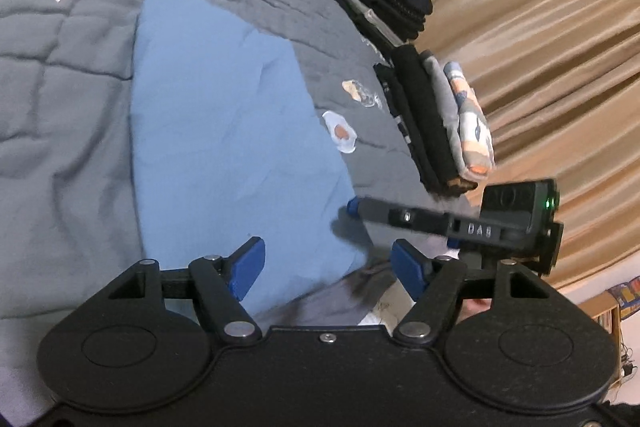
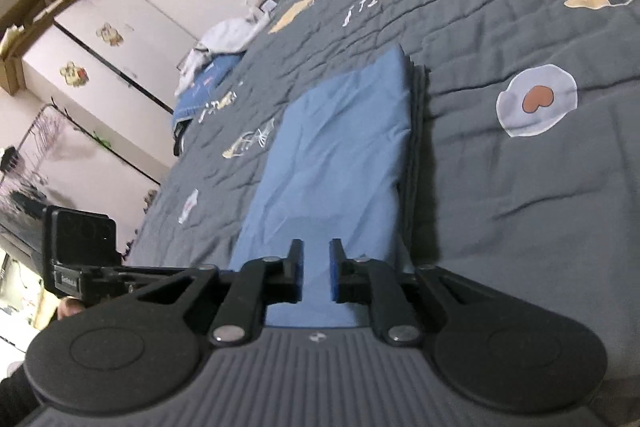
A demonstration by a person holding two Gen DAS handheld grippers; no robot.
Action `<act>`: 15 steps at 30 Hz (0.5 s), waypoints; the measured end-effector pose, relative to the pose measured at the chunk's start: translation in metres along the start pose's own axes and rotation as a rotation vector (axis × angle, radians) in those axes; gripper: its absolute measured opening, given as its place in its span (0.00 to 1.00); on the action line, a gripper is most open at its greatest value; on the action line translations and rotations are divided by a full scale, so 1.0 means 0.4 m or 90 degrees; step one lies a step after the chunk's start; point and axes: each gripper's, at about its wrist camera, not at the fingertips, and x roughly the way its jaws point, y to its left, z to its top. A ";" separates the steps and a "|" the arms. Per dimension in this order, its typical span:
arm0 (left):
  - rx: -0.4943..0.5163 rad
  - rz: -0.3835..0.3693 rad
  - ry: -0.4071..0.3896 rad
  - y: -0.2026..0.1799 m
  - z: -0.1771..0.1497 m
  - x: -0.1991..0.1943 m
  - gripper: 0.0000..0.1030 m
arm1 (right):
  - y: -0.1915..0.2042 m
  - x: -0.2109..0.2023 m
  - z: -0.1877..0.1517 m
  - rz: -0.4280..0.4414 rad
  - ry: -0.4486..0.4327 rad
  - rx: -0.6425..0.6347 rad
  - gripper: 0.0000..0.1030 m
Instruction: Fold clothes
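Blue garment (image 2: 336, 155) folded on quilt (image 2: 520, 187); left hand-held gripper (image 1: 328, 267) wide open, right hand-held gripper (image 2: 316, 267) slightly parted, seemingly empty.

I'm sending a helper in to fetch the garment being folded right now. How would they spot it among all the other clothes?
Look at the bed's grey quilt with cartoon prints. In its middle lies a plain blue garment, folded into a flat rectangle. Unlike the dark folded stacks along the bed's edge by the curtain, it lies alone and is one light colour.
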 end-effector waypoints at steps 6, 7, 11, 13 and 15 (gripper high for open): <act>-0.011 0.044 0.039 0.010 -0.019 0.030 0.67 | -0.032 0.026 -0.034 -0.039 0.051 0.019 0.23; -0.007 0.056 0.041 0.007 -0.023 0.025 0.67 | -0.038 0.026 -0.040 -0.039 0.059 0.028 0.23; -0.009 0.095 0.035 0.007 -0.036 -0.002 0.67 | -0.029 0.006 -0.062 -0.057 0.054 0.033 0.23; -0.018 0.103 0.023 0.002 -0.042 -0.017 0.67 | -0.020 -0.005 -0.078 -0.066 0.045 0.041 0.23; -0.015 0.113 0.008 -0.012 -0.044 -0.029 0.67 | -0.010 -0.019 -0.089 -0.073 0.030 0.049 0.24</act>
